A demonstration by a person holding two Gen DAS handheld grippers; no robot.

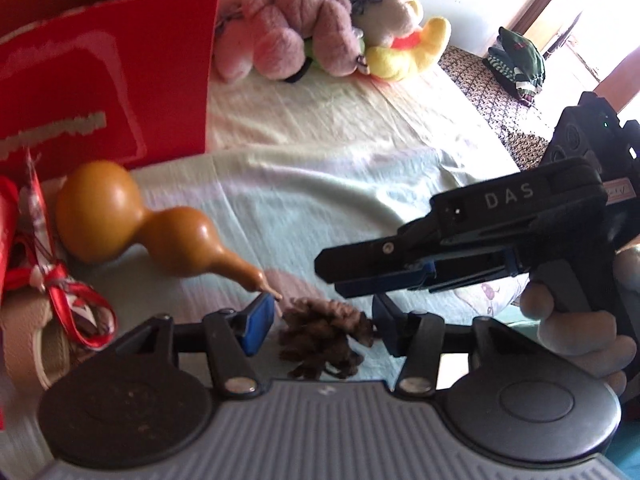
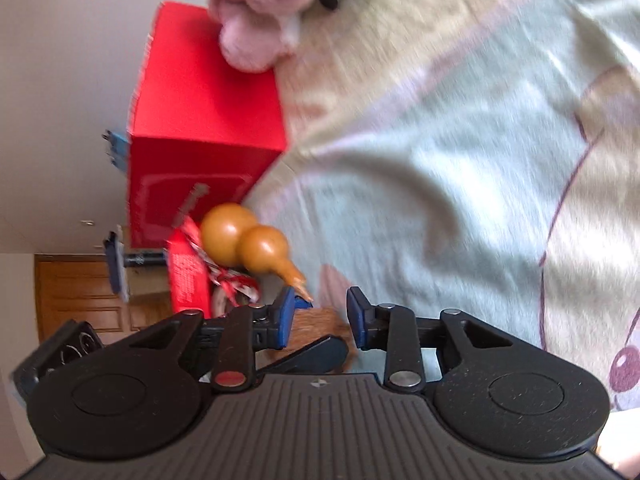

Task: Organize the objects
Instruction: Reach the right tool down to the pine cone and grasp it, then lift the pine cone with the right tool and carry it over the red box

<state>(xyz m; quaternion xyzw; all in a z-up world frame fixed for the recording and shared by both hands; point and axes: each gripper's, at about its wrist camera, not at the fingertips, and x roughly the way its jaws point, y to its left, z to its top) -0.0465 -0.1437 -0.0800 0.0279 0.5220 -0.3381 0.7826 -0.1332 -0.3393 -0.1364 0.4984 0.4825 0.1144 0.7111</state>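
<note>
Now my left gripper [image 1: 324, 320], jaws wide and empty, straddles the pine cone [image 1: 326, 338] lying on the blanket [image 1: 320, 200] beside the gourd [image 1: 132, 220]. Next, close and lift; my right gripper [image 2: 320, 318] waits open.

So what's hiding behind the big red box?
From the left wrist view, only pink plush toys peek out past the red box, on its right. The box hides everything straight behind it, and its inside isn't visible either.
</note>
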